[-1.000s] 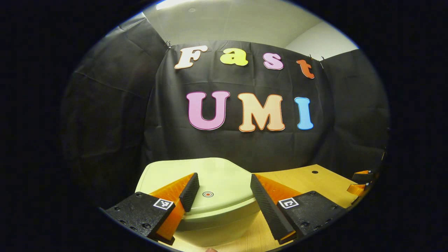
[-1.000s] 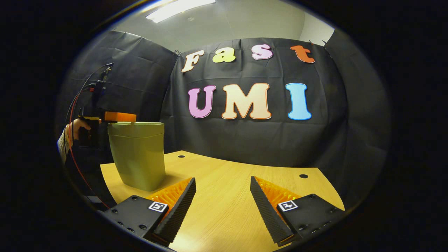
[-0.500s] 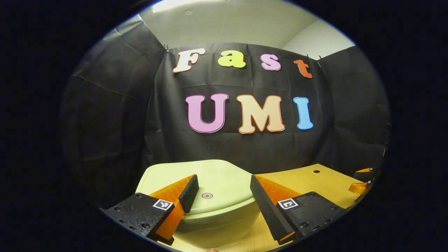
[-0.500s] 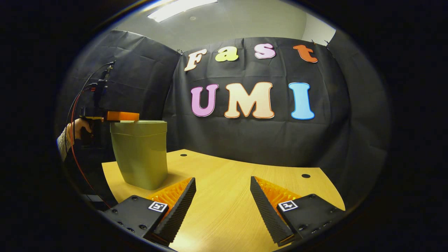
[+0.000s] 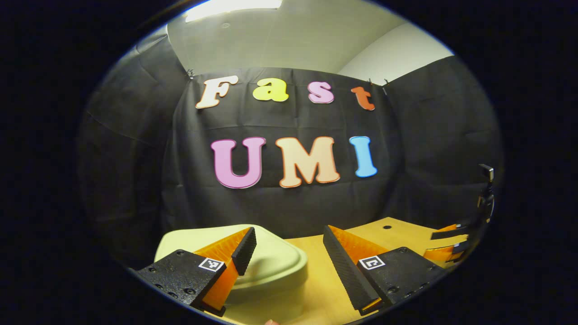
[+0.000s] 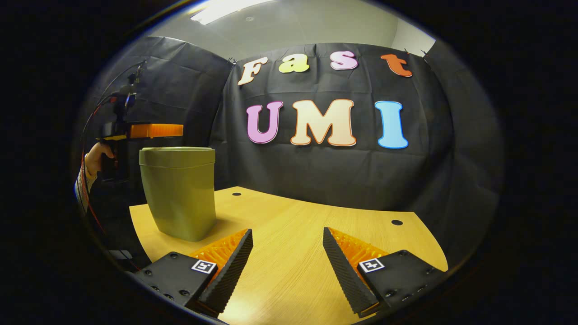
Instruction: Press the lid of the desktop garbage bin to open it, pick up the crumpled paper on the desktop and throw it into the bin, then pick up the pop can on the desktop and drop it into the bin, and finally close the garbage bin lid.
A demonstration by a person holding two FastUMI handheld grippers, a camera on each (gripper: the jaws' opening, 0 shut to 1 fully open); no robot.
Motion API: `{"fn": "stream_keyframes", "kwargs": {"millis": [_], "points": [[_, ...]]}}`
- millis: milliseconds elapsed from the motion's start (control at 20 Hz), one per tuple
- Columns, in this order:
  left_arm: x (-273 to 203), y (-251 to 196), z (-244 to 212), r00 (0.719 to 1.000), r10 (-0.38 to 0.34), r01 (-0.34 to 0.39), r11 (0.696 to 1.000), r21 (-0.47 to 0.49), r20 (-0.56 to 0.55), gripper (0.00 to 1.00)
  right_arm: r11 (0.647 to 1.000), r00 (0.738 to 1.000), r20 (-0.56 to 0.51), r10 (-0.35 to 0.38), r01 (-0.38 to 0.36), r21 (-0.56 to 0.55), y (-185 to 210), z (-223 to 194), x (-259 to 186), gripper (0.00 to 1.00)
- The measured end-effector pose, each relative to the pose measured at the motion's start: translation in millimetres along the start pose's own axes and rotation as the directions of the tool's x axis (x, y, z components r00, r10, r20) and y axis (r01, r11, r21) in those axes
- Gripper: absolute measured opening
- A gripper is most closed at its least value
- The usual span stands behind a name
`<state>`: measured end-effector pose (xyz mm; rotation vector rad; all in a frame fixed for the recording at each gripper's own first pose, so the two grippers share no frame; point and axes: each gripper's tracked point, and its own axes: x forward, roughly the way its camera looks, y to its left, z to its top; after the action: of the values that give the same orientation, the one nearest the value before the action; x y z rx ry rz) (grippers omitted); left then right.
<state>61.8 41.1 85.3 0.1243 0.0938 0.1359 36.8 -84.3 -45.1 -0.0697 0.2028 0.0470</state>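
A pale green garbage bin [image 6: 179, 193] stands on the wooden desk [image 6: 289, 234] at the left of the right gripper view, its lid [image 5: 271, 262] down. My left gripper [image 5: 285, 253] hangs open a little above the lid, its left finger over the lid and its right finger past the lid's edge. In the right gripper view the left gripper [image 6: 153, 131] is level above the bin, held by a hand [image 6: 95, 155]. My right gripper [image 6: 288, 257] is open over bare desk, well to the right of the bin.
The desk top has small round holes [image 6: 397, 222] near its back edge. Black cloth walls close the booth behind and on both sides. In the left gripper view the right gripper [image 5: 456, 239] shows at the far right edge.
My left gripper has risen off the lid and shifted right, so the bin sits lower and further left in its view. The lid stays down. My right gripper has barely moved.
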Motion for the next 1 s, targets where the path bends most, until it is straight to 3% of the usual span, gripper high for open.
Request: {"fn": "stream_keyframes", "kwargs": {"millis": [50,100,400,650,1000], "points": [[-3.2,-12.1,-1.9,0.999,-0.032,0.032,0.999,-0.004,0.005,0.96,1.000,1.000,0.000,0.005,-0.005,-0.006,4.0,0.3,1.6,0.98],[-7.4,-22.4,-3.3,0.998,-0.063,0.063,0.998,-0.006,0.017,0.92,1.000,1.000,0.000,0.013,-0.013,-0.011,8.1,0.4,3.5,0.99],[-22.8,-85.1,-39.1,0.971,-0.238,0.238,0.970,-0.040,0.012,0.92,0.999,1.000,-0.004,0.029,-0.029,-0.031,22.0,-2.2,7.1,0.98],[-30.9,-98.8,-93.9,0.958,-0.280,0.278,0.960,-0.034,-0.064,0.94,0.999,1.000,-0.015,0.024,-0.024,-0.029,25.8,-9.1,10.7,0.98],[-31.0,-98.0,-134.2,0.954,-0.295,0.290,0.953,-0.086,-0.059,0.94,0.999,0.999,-0.029,0.038,-0.039,-0.033,39.3,-18.1,18.1,0.98]]}}
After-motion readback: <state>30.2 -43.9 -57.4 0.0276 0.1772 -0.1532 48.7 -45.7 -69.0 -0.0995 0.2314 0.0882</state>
